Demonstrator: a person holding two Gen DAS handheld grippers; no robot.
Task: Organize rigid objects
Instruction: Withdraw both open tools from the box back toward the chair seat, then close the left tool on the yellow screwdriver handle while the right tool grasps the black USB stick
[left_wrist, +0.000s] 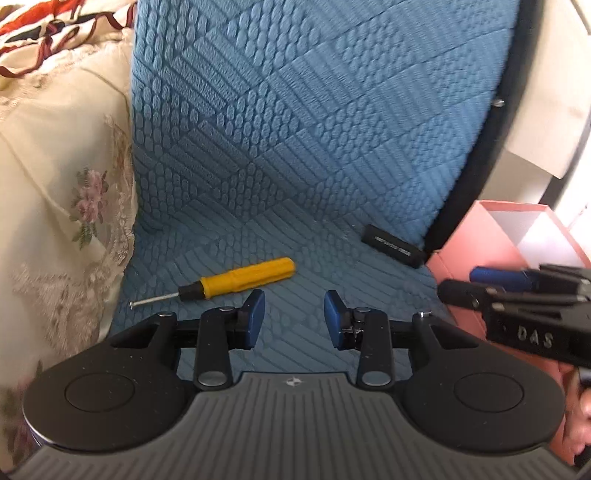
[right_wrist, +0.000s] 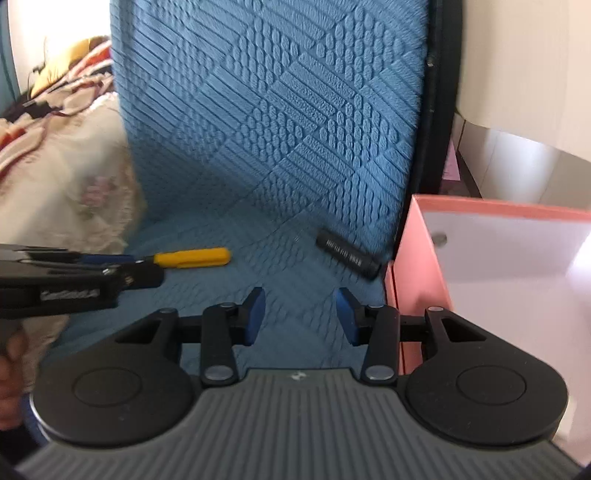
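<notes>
Two things wait: my empty, parted left gripper (left_wrist: 294, 314) should grab the yellow screwdriver (left_wrist: 236, 281) for the pink box (right_wrist: 417, 236).

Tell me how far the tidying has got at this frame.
Barely started, apparently: the pink box shows only a small round thing inside. Left gripper and right gripper are both open and empty. The yellow screwdriver and black tube are left on the blue cushion.

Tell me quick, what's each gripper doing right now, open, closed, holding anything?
Left gripper: open, empty, above the blue cushion.
Right gripper: open, empty, beside the pink box.
</notes>
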